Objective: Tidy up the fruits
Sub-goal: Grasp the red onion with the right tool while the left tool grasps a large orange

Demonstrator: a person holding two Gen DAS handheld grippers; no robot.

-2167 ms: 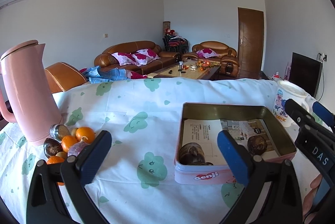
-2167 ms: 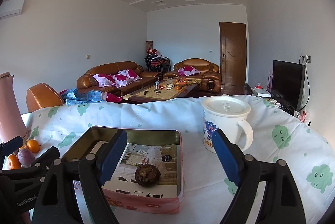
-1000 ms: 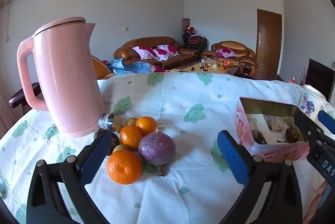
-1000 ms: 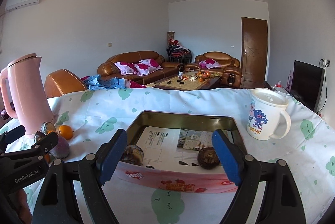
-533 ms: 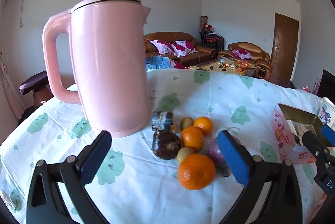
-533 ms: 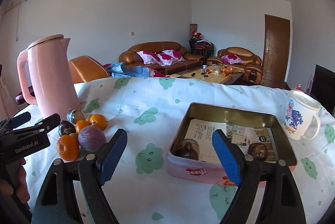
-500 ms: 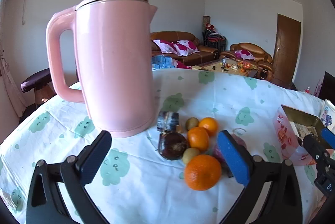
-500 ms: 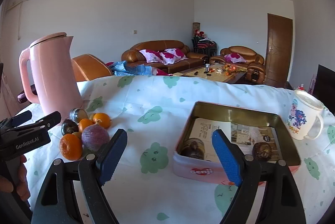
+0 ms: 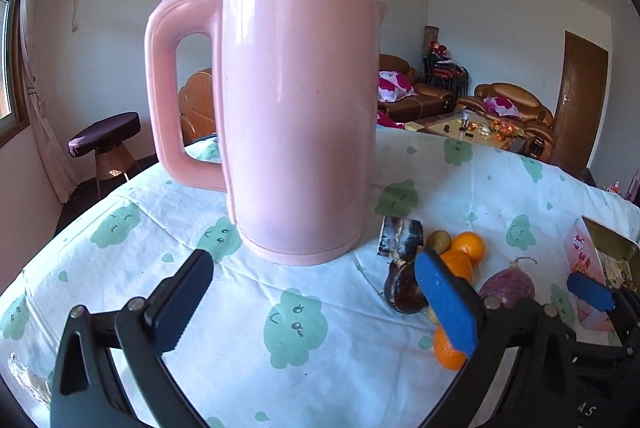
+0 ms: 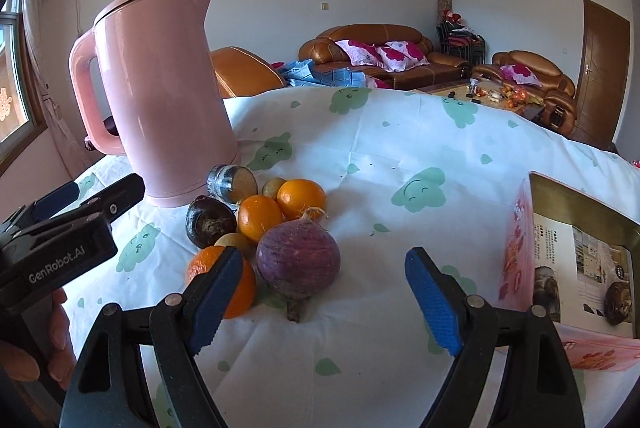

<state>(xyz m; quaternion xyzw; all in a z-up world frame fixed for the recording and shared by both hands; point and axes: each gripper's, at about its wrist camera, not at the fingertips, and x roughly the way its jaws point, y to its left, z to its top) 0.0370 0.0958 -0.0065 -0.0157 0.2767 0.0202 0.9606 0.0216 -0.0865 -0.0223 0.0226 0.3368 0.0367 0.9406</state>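
Note:
A heap of fruit lies on the tablecloth beside the pink kettle (image 10: 160, 95): three oranges (image 10: 302, 197), a dark round fruit (image 10: 210, 222), a cut piece (image 10: 232, 183) and a purple bulb (image 10: 298, 260). My right gripper (image 10: 324, 298) is open, and the purple bulb sits just ahead of the gap between its fingers, untouched. At the right stands the pink tin (image 10: 516, 248) with two dark fruits (image 10: 618, 302) inside. My left gripper (image 9: 316, 302) is open and empty and faces the kettle's base (image 9: 304, 252). The heap (image 9: 468, 246) lies off its right finger.
A white cloth with green cloud prints (image 10: 400, 147) covers the table. The tall kettle (image 9: 296, 115) blocks the left side. A hand (image 10: 24, 356) holds the left gripper at the lower left. A stool (image 9: 104, 131) and sofas (image 10: 372, 55) stand beyond the table's edge.
Both grippers swung left across the table. The right one left the tin and now faces the fruit heap. The left one passed the heap and now faces the kettle. Both stayed open.

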